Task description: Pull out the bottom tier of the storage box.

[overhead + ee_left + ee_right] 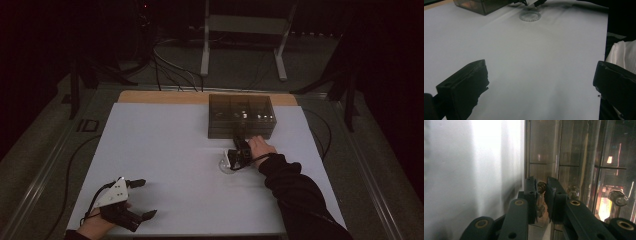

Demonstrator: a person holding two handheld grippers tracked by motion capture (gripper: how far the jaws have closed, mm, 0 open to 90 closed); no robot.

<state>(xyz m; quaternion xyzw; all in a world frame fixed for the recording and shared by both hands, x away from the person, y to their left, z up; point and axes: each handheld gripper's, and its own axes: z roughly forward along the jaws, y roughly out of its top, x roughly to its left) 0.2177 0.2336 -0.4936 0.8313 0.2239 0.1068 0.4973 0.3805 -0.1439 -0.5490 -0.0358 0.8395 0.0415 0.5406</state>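
Tool work at this moment sits with the right tool [239, 145], which the high view shows reaching from the person's right hand [261, 146] to the near wall of a smoky transparent box [241, 116] at the far middle of the white desk [165, 150]. From that height the jaws are too small and dark to read. The right gripper view settles it: the two black jaws stand narrow, drawn almost together, with a small brownish metal part [541, 187] caught between their tips right against the box's clear wall [544, 150]; its exact shape cannot be told. That close view also shows the box's inner dividers and more small shiny pieces [619, 197] lying in the neighbouring compartments, which from above are mere glints. Just beside the right tool on the desk lies a small clear ribbed ring [226, 165], faint in the high view; the left gripper view shows it sharply as a toothed circle [530, 16] far across the bare white surface. The left tool [142, 199] rests at the near left corner of the desk, well apart from the box, and its own view shows its jaws spread wide with nothing between them.
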